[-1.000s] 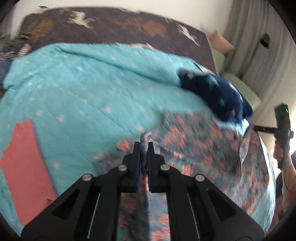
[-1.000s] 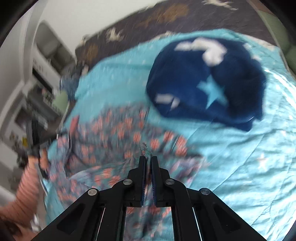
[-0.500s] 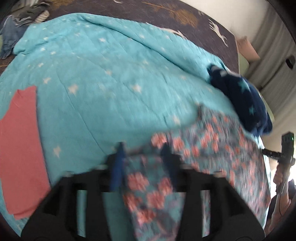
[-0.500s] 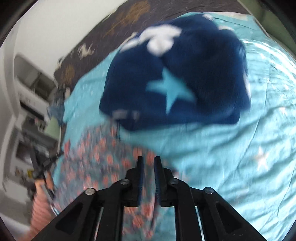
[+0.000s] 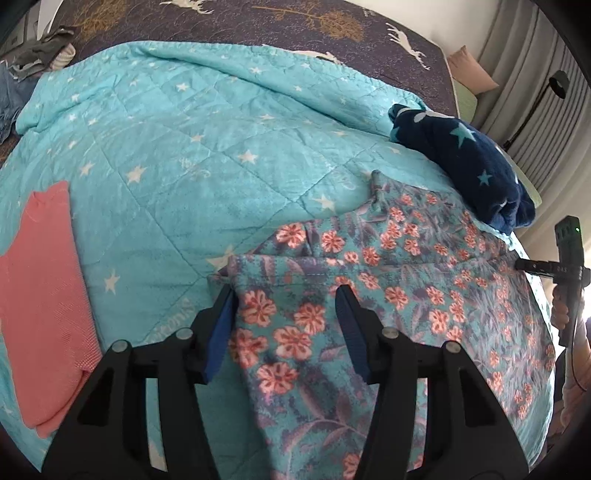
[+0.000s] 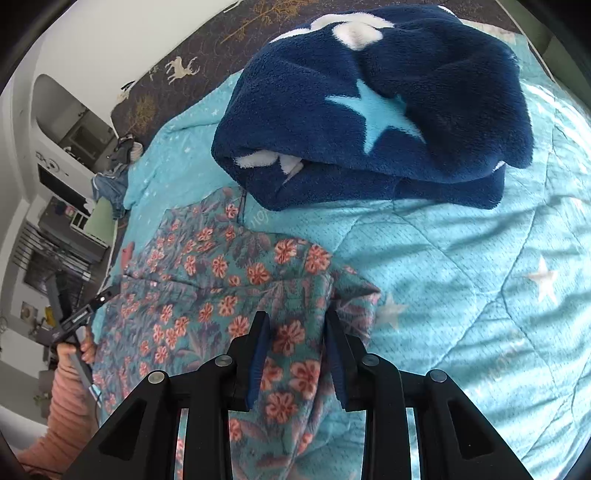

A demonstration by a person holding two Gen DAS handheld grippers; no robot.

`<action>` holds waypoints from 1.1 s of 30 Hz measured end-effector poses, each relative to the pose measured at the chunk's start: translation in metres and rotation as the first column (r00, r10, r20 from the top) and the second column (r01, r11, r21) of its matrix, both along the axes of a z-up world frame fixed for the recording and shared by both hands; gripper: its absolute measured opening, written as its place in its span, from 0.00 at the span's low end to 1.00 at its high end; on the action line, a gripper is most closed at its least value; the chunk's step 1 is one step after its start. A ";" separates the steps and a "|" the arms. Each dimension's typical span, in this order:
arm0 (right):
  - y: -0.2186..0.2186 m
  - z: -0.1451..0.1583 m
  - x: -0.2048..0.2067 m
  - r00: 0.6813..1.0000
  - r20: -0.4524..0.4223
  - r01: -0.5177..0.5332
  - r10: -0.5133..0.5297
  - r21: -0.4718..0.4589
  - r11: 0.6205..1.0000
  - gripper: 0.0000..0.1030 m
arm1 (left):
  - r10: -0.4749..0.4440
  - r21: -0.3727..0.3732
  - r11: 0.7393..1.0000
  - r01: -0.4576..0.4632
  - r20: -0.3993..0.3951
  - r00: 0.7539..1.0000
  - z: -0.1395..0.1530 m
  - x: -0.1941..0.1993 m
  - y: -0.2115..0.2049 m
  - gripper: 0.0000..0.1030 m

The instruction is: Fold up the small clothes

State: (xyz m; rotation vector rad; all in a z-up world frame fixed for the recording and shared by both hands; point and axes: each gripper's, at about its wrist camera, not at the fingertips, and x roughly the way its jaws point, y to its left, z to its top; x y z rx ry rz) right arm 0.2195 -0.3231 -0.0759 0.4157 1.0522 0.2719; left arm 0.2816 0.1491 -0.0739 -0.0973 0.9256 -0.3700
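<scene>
A bed fills both views, spread with a turquoise quilt [image 5: 192, 147] dotted with white stars, over a dark purple cover [image 5: 258, 22] printed with deer and trees. Grey curtains [image 5: 546, 85] hang on the far right in the left wrist view; white shelving [image 6: 59, 155] stands along the wall in the right wrist view.

The floral garment [image 5: 369, 295], teal with coral flowers, lies spread on the quilt at the near edge of the bed, its upper part folded over so that a hemmed edge runs across it. The left tool [image 5: 286, 295] stands over the garment's left corner with its jaws apart; they have just been opening, and the cloth lies loose between the blue pads without being pressed. The right tool [image 6: 295, 325] stands over the garment's right corner; its jaws have also just been opening, narrower than the left's, with the cloth lying between them and not clamped.

A navy fleece blanket [image 6: 369, 110] with pale stars sits bunched just beyond the garment, its near edge close to the garment's top corner. A folded coral-pink garment [image 5: 40, 295] lies well apart on the quilt's left side. A heap of grey and denim clothes [image 5: 26, 66] sits at the far left corner of the bed.
</scene>
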 end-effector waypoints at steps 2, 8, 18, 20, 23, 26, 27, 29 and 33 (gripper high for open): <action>0.002 0.000 0.002 1.000 0.010 0.006 -0.006 -0.007 1.000 0.29 | -0.012 0.001 1.000 0.012 0.008 1.000 0.001 0.000 0.000 0.55; 0.006 -0.006 0.009 1.000 0.012 0.000 0.000 -0.017 1.000 0.09 | 0.012 0.041 0.999 -0.011 -0.010 1.000 -0.008 0.012 -0.006 0.17; 0.013 0.049 -0.019 0.977 0.212 0.029 -0.016 -0.060 0.998 0.06 | -0.021 0.067 0.998 0.009 0.179 0.984 0.048 -0.025 -0.012 0.07; 0.013 0.061 -0.021 0.970 0.242 0.035 -0.019 -0.060 0.998 0.06 | -0.011 0.063 0.998 -0.003 0.214 0.977 0.062 -0.024 -0.013 0.07; 0.012 0.079 -0.015 0.958 0.287 0.048 -0.028 -0.063 0.997 0.06 | 0.008 0.033 0.999 -0.017 0.246 0.969 0.081 -0.012 -0.012 0.07; 0.006 0.090 0.002 0.949 0.308 0.087 -0.063 -0.063 0.994 0.06 | 0.049 0.034 0.998 -0.059 0.250 0.967 0.085 0.012 -0.011 0.07; 0.004 0.090 0.008 0.949 0.307 0.098 -0.075 -0.062 0.993 0.06 | 0.072 0.045 0.995 -0.086 0.244 0.967 0.083 0.026 -0.009 0.07; 0.000 0.084 0.024 0.954 0.286 0.109 -0.086 -0.062 0.992 0.06 | 0.105 0.053 0.991 -0.119 0.210 0.972 0.071 0.050 -0.005 0.07; -0.002 0.047 0.052 0.980 0.179 0.107 -0.089 -0.093 0.990 0.08 | 0.122 0.095 0.987 -0.132 0.109 0.987 0.028 0.087 -0.011 0.07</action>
